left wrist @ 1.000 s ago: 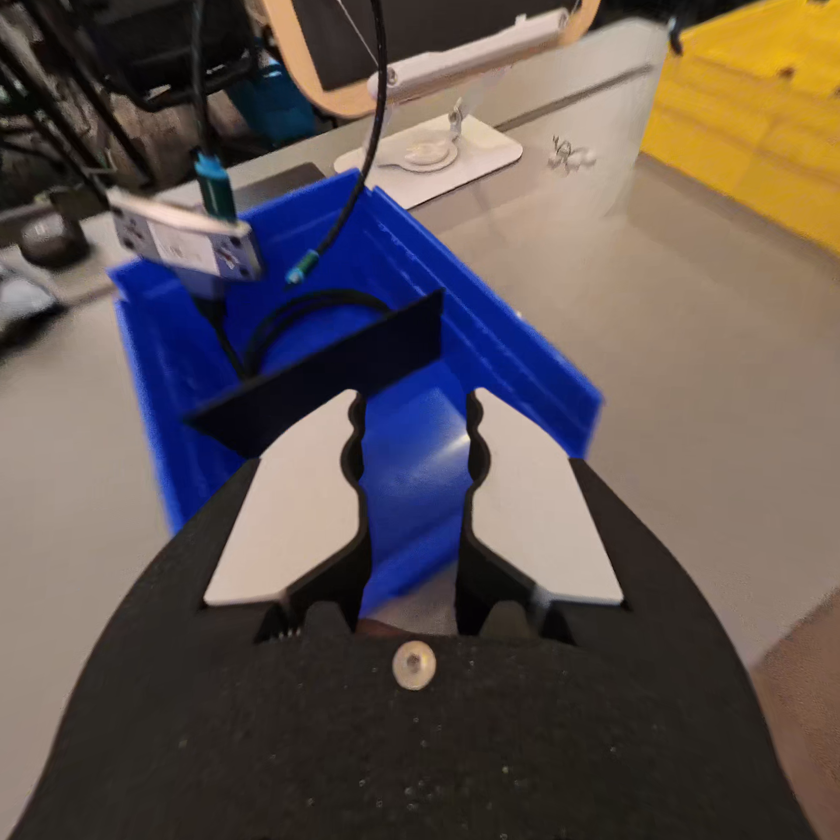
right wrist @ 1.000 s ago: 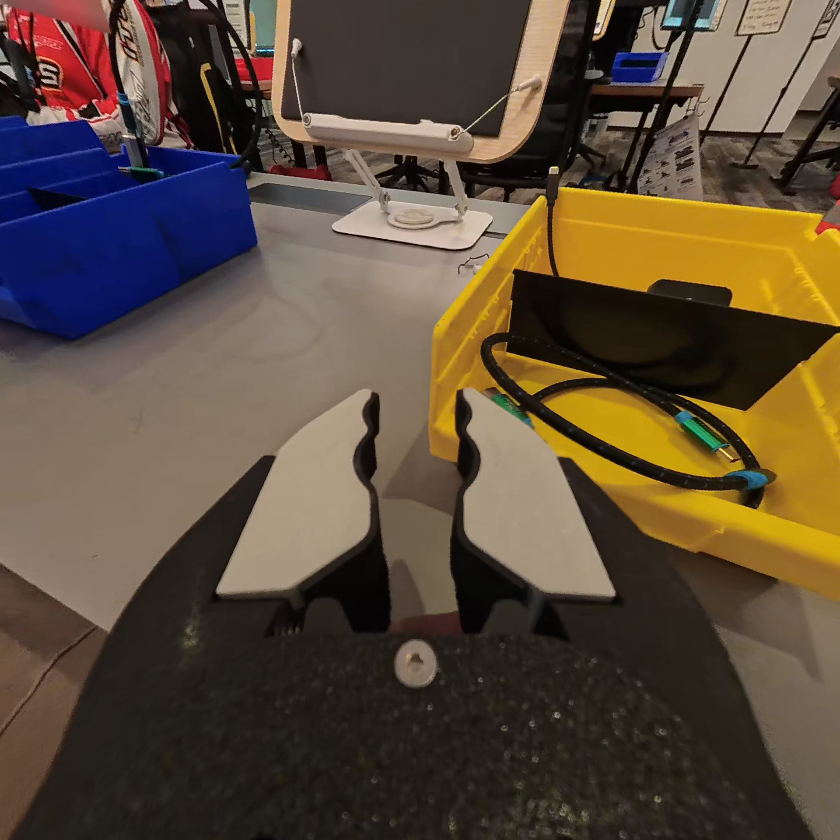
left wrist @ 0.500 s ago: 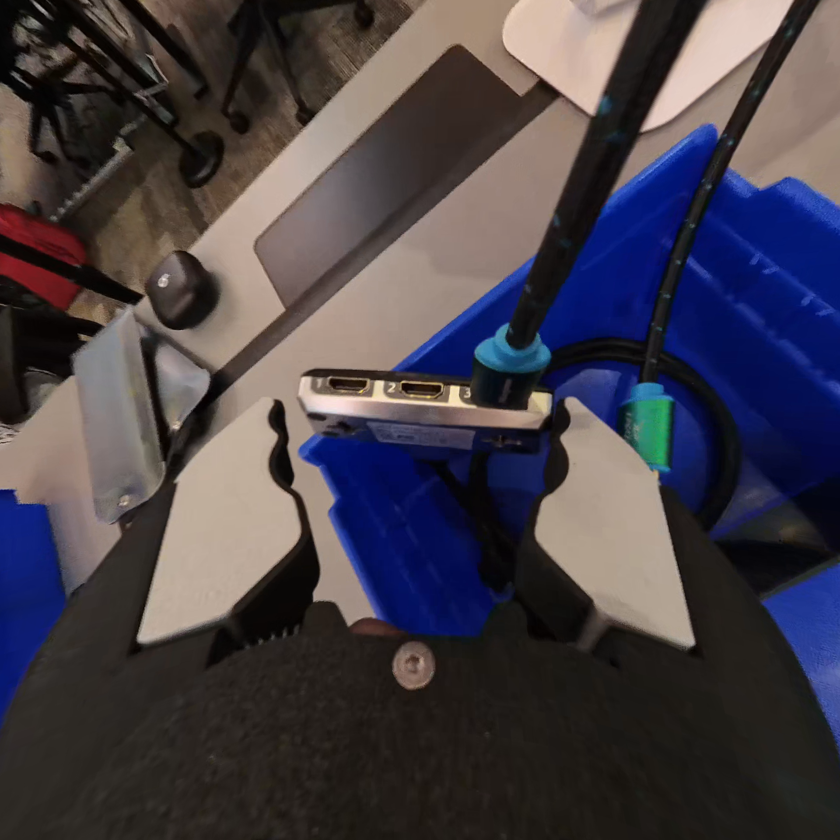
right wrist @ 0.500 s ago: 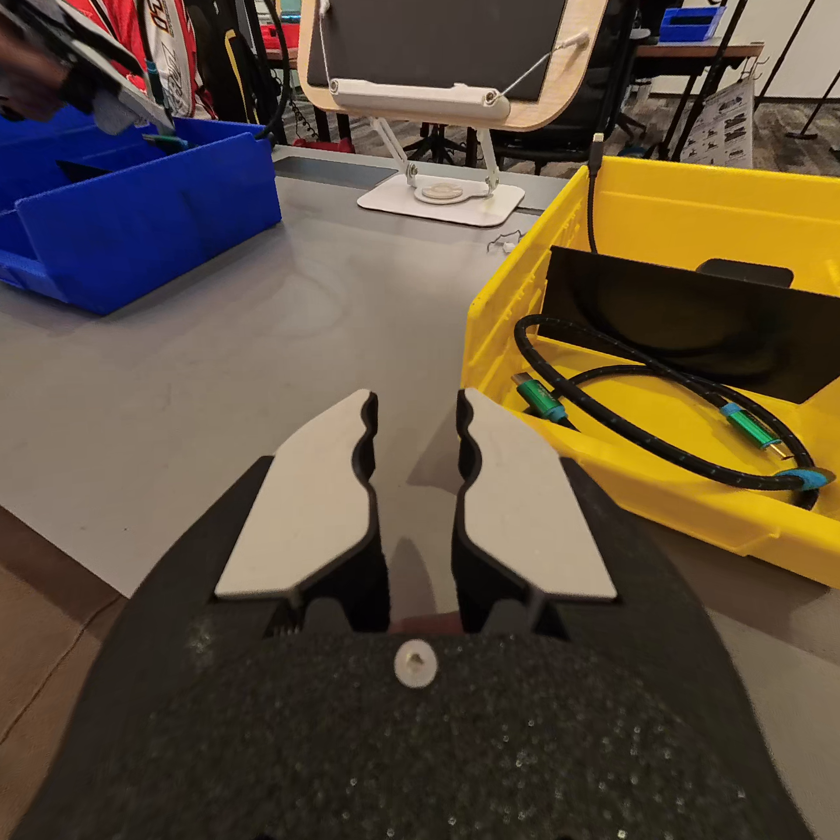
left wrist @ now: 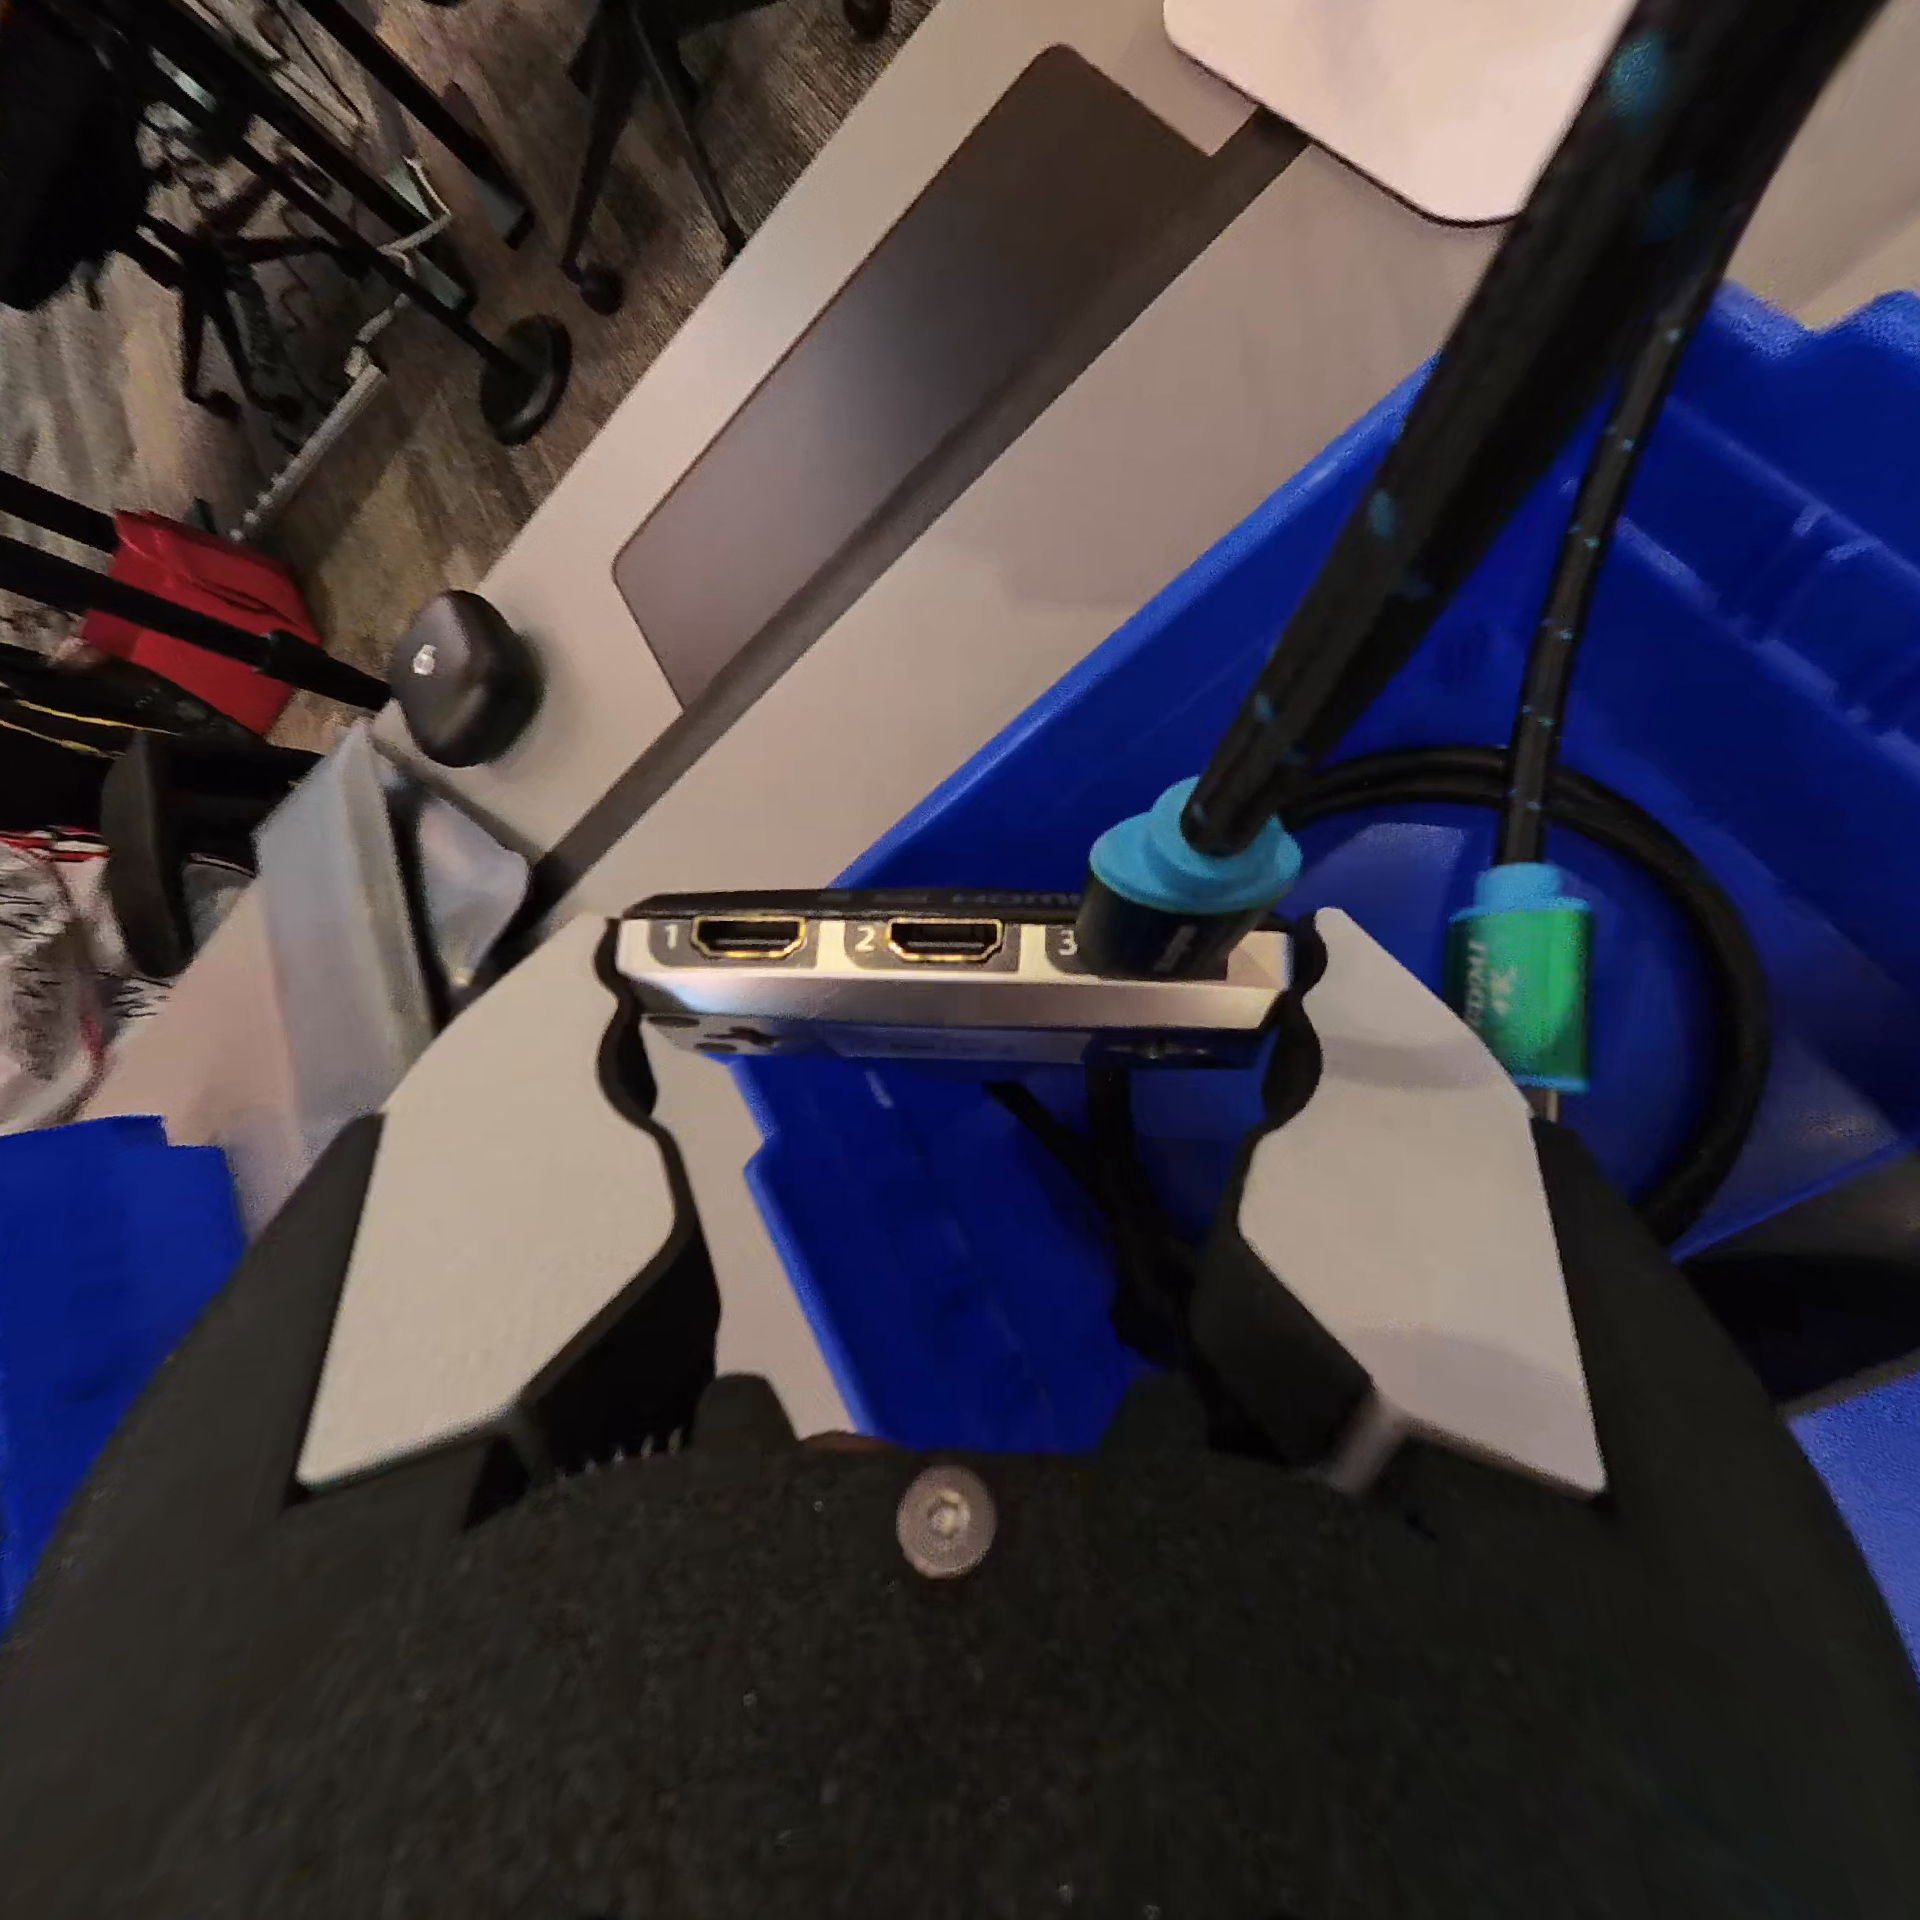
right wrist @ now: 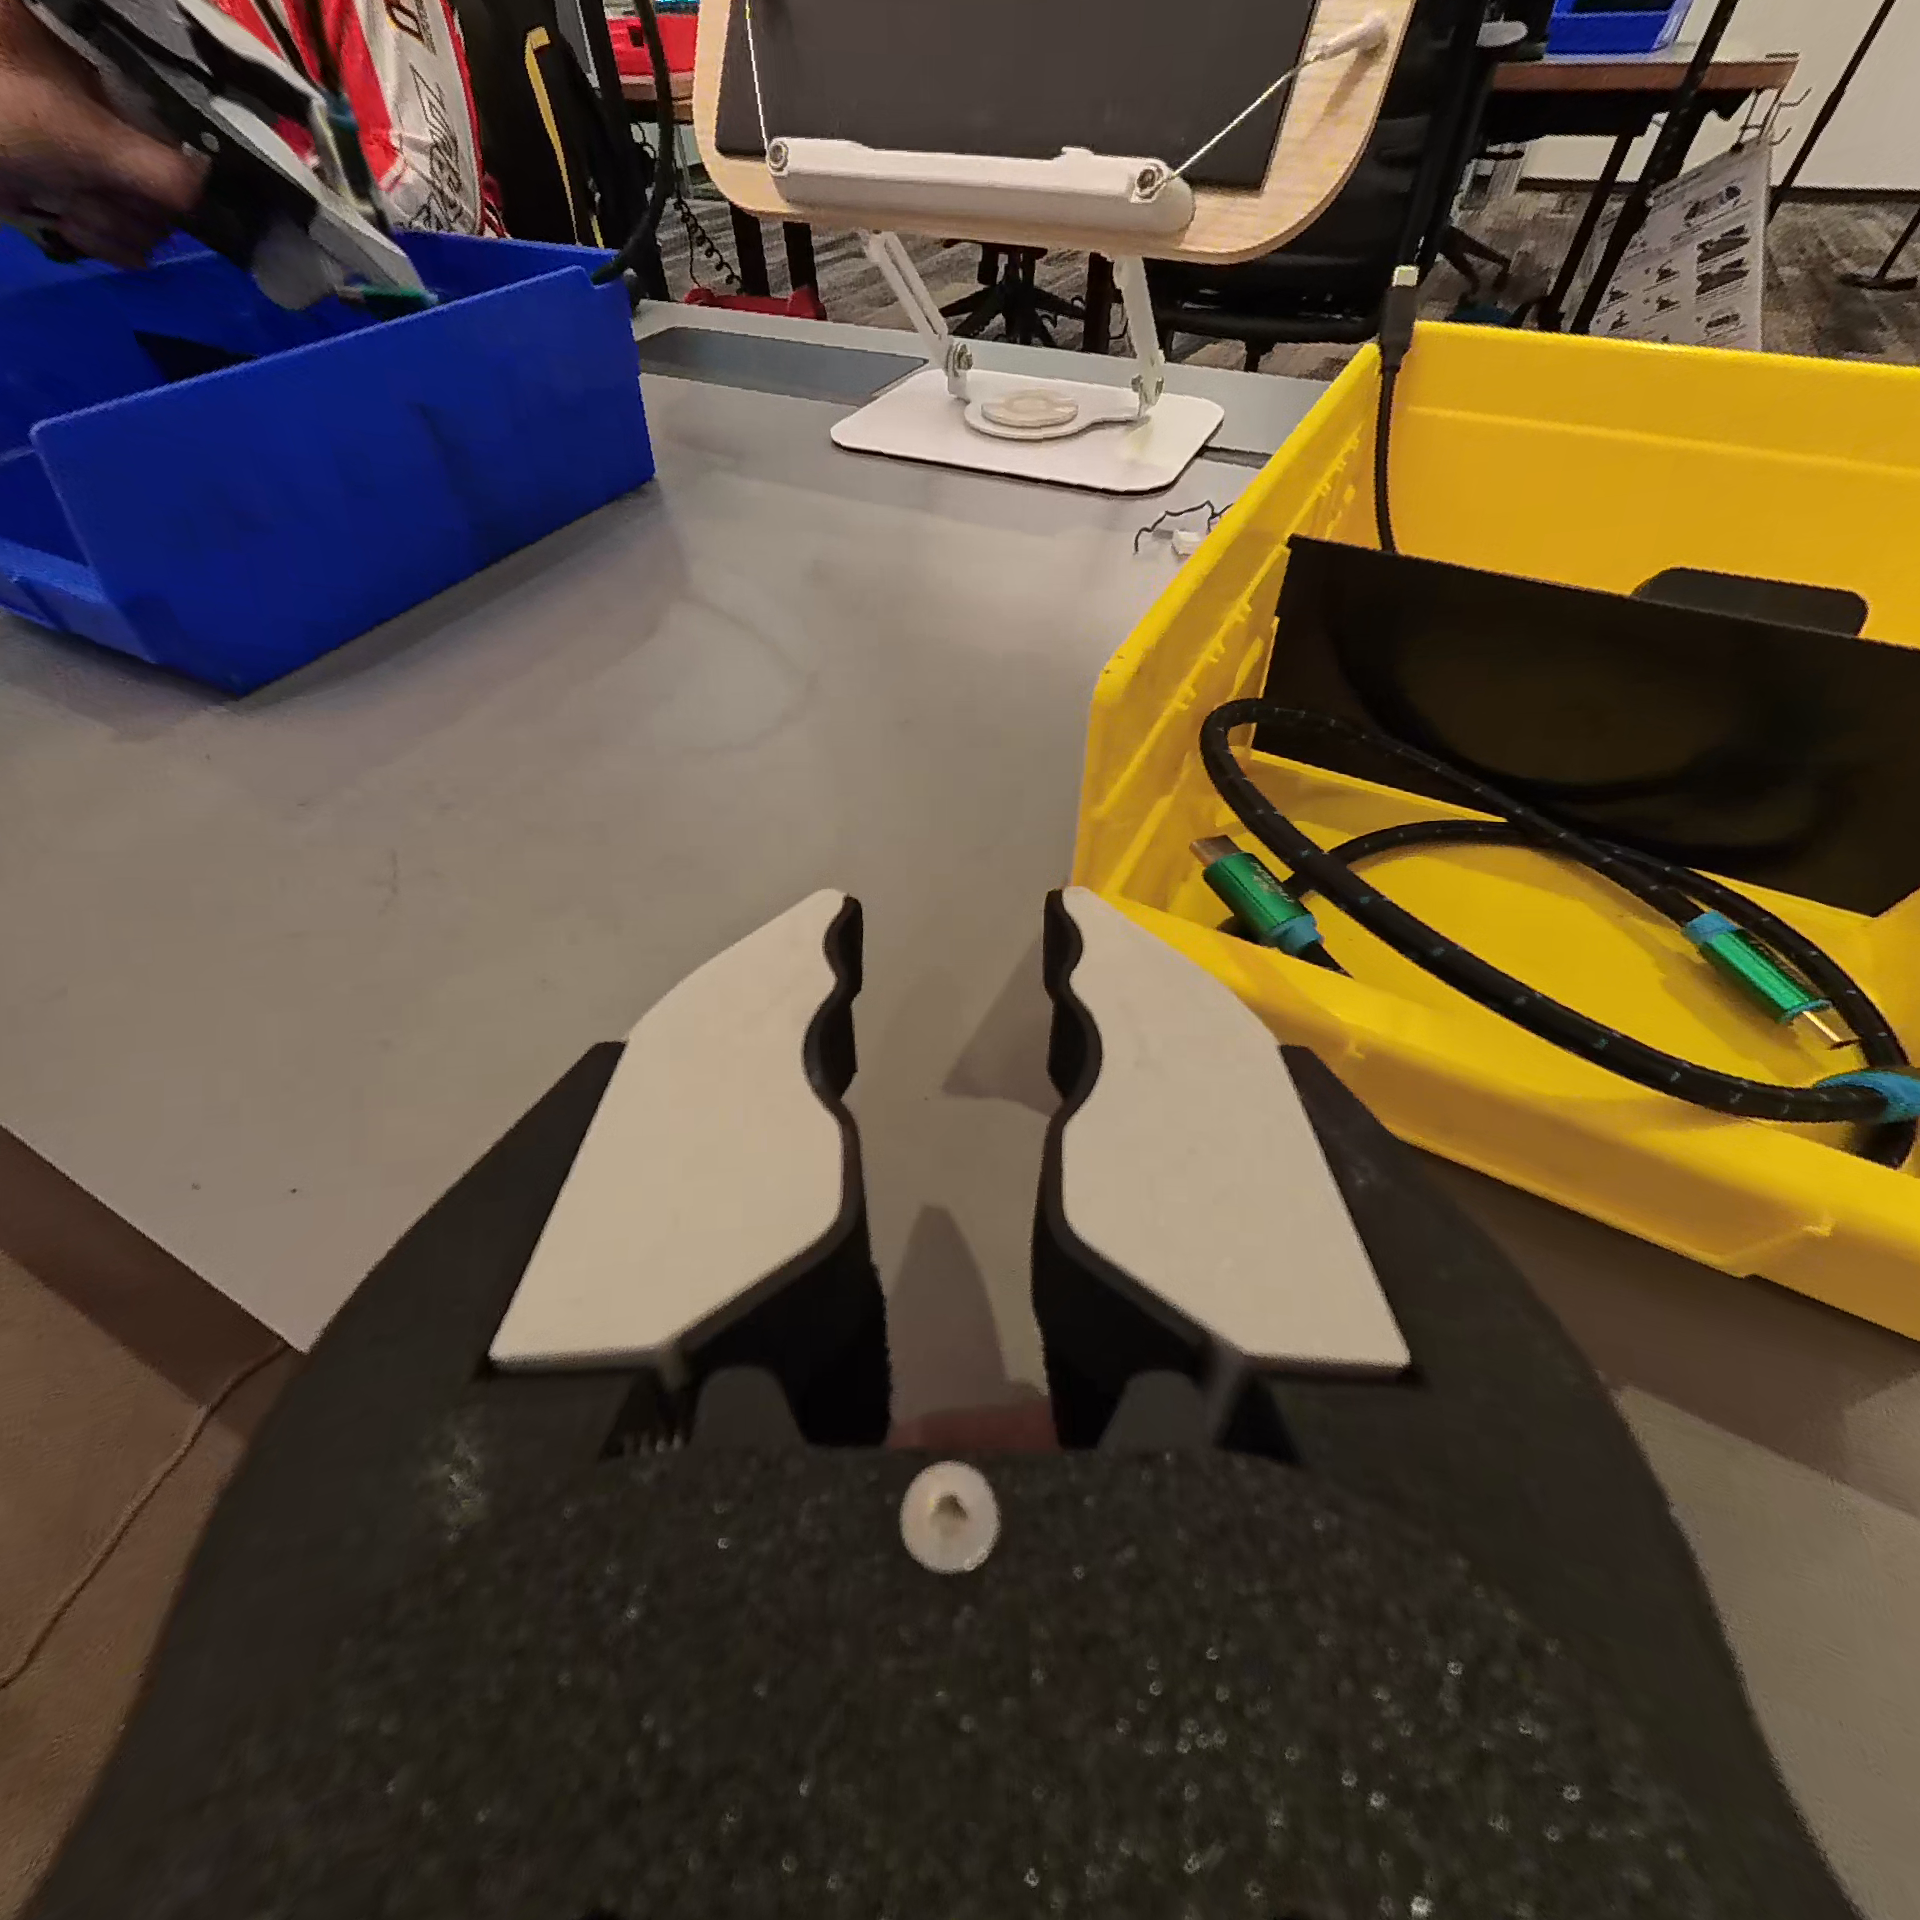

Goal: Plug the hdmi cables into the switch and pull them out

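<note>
Switch (left wrist: pixel 951 971): its underside and rear are hiding behind the left tool's (left wrist: pixel 954 971) fingertips.
Plugged cable (left wrist: pixel 1475 436): running out past the top edge, far end unseen.
Third port: the teal plug (left wrist: pixel 1184 894) is covering it.
Yellow bin (right wrist: pixel 1226 727): right of the right tool (right wrist: pixel 951 997), getting cut off by the frame edge.
Left tool far off (right wrist: pixel 260 197): blurring, grip unreadable there.

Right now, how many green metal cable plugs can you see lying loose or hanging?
3: one green plug hangs over the blue plastic bin; two lie in the yellow plastic bin, near-left and right. Others may be hidden.
</note>
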